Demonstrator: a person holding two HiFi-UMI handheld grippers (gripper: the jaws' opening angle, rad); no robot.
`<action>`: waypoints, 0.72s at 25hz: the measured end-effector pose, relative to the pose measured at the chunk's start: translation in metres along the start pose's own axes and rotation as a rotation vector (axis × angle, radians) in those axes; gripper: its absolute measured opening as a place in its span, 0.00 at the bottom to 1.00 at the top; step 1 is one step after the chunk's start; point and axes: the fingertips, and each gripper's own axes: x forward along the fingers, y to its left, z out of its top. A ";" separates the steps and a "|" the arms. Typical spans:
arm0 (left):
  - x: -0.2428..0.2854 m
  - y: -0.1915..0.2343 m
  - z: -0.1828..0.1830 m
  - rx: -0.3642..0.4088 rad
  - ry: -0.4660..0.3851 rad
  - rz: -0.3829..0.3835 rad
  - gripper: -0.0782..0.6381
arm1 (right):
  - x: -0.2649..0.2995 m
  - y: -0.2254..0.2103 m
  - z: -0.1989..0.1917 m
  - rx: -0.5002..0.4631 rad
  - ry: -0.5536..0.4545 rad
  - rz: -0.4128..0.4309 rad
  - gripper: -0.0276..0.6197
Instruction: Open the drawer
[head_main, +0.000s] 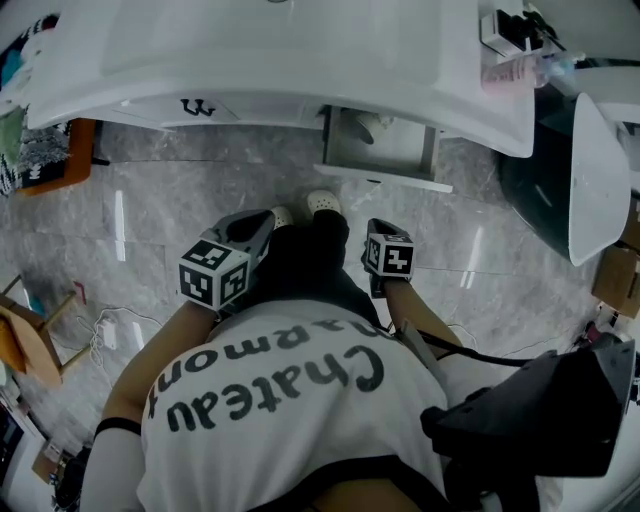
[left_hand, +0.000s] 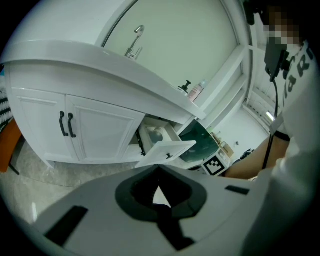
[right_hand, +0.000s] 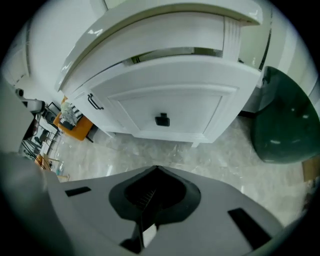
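head view: we face the white vanity (head_main: 300, 60). the drawer (head_main: 385, 150) stands pulled out toward us from the vanity's right part, its front over the grey marble floor (head_main: 150, 210). a pale item (head_main: 372, 128) lies inside, and we can't tell what it is. our shoes (head_main: 322, 203) are just short of the drawer front.

left gripper (left_hand: 159, 169): jaws closed tip to tip, nothing between them. it's held low and well back from the vanity. its view shows the open drawer to the right of the double doors (left_hand: 90, 132) with black handles, and a dark green container (left_hand: 200, 142) just past it.

right gripper (right_hand: 156, 169): jaws pressed together, empty. it points steeply down at the floor in front of the drawer. the drawer front fills the upper part of its view, black knob (right_hand: 161, 119) in the middle. the jaws are apart from the knob and touch nothing. an orange stool (right_hand: 75, 126) sits off to the left by the vanity's far end.
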 end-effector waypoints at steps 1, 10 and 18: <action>-0.001 -0.002 0.003 0.010 -0.002 -0.006 0.12 | -0.009 0.003 0.008 0.004 -0.030 0.013 0.05; -0.019 -0.015 0.049 -0.016 -0.073 -0.057 0.12 | -0.132 0.035 0.133 0.069 -0.415 0.210 0.05; -0.047 -0.044 0.105 0.045 -0.237 -0.056 0.12 | -0.234 0.044 0.211 0.075 -0.698 0.303 0.05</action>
